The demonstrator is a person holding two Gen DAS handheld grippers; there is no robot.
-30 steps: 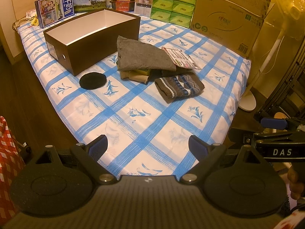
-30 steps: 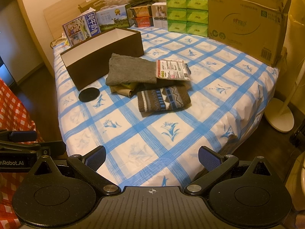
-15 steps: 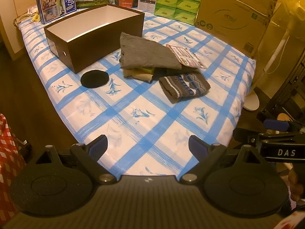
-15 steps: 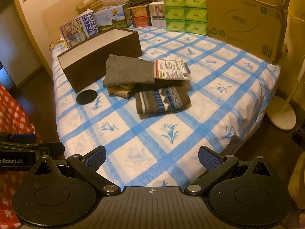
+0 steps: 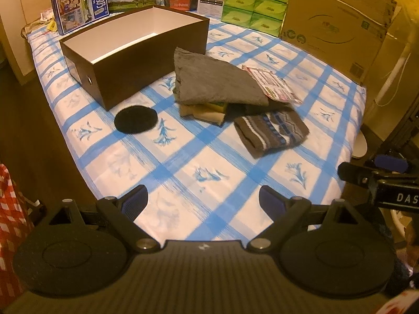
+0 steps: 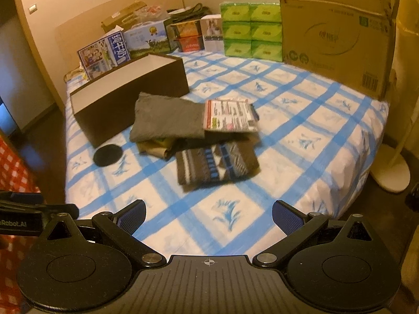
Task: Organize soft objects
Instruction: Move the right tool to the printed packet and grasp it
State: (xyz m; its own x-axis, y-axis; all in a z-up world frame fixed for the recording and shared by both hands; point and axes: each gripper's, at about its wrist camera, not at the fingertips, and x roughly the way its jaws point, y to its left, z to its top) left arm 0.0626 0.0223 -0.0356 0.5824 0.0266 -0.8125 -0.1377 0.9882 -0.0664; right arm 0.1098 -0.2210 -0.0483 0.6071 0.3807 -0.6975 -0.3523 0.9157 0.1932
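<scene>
On the blue-checked bed lies a folded grey cloth (image 5: 214, 81) (image 6: 167, 119) on top of a tan and yellow folded cloth (image 5: 203, 111) (image 6: 154, 147). A flat printed packet (image 5: 271, 85) (image 6: 229, 116) rests on its right side. A brown patterned knit piece (image 5: 271, 132) (image 6: 216, 166) lies nearest me. A round black pad (image 5: 136, 119) (image 6: 108, 155) sits to the left, beside an open brown box (image 5: 146, 60) (image 6: 125, 104) with white inside. My left gripper (image 5: 203, 200) and right gripper (image 6: 208, 214) both hover open over the bed's near edge, holding nothing.
Along the bed's far side stand milk cartons (image 5: 78, 6), green tissue packs (image 5: 255, 6) and a large cardboard box (image 5: 335, 26) (image 6: 335, 31). A white fan base (image 6: 390, 174) stands on the floor at right. Red checked fabric (image 5: 10, 209) hangs at left.
Both grippers have moved forward toward the bed, so the cloth pile and box appear nearer. Nothing on the bed has shifted, and both grippers stay open.
</scene>
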